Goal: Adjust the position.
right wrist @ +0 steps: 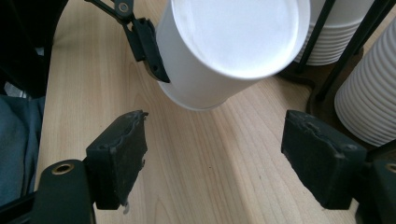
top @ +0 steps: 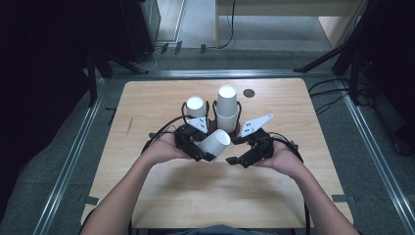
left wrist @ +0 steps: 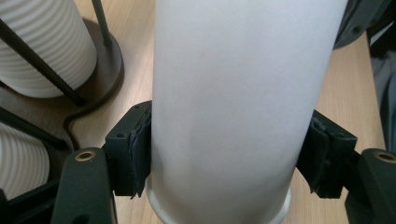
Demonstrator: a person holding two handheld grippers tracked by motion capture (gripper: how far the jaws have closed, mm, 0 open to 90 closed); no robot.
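Left gripper (top: 208, 155) was clamped on one white paper cup (top: 215, 143), held tilted just above the table (top: 161, 205) in front of the two cup stacks in the wire holder (top: 213, 110), while right gripper (top: 236, 161) sat spread and empty beside it, so cup looked pulled but not yet placed.

In the left gripper view the white paper cup (left wrist: 233, 93) runs off the top of the frame, so its far end is cut away, and its rim dips under the bottom edge. Ribbed cup stacks (left wrist: 46, 42) at upper left are clipped by the frame's left side. In the right gripper view, the cup stack (right wrist: 369, 102) at right is cropped too. From the high view, the dark disc (top: 249, 93) on the table is too small to identify.
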